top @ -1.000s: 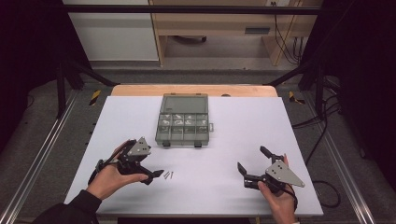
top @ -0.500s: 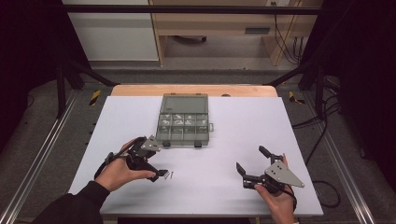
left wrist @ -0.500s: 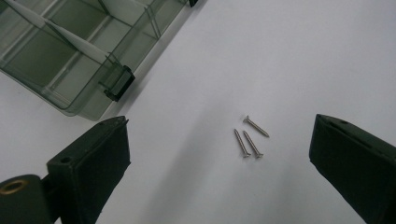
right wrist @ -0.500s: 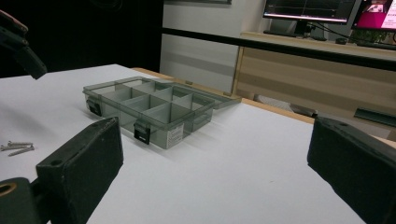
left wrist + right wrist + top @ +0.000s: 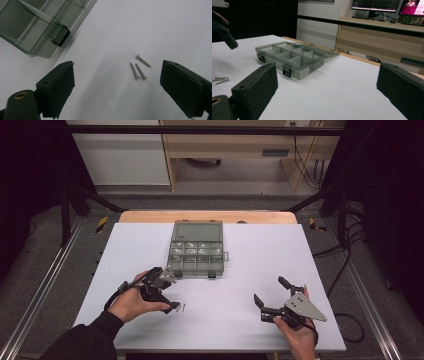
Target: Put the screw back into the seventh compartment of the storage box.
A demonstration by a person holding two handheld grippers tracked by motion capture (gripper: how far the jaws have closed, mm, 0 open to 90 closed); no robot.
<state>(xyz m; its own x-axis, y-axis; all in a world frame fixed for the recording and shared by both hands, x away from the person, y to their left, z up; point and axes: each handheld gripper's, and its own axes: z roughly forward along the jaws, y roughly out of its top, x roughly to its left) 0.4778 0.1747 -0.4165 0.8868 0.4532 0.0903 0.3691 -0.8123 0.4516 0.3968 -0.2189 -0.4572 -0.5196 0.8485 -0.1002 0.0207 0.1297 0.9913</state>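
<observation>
Three small silver screws (image 5: 140,68) lie together on the white table, and my left gripper (image 5: 117,71) stands open over them, one black jaw on each side, nothing held. In the high view the screws (image 5: 181,308) sit just right of the left hand, with the left gripper (image 5: 169,292) tilted down toward them. A smoky clear organizer box (image 5: 196,251) lies open at the table's middle, its latch (image 5: 60,34) close to the left jaw. My right gripper (image 5: 270,291) hovers open and empty at the front right, facing the box (image 5: 292,58).
The white table (image 5: 260,250) has bare surface between the two hands and on both sides of the box. In the right gripper view the screws (image 5: 220,79) show at far left, below the other gripper (image 5: 223,31). A wooden bench and monitors stand beyond the far edge.
My left gripper has shifted right and tipped down until it straddles the screws. The right gripper has barely moved.
</observation>
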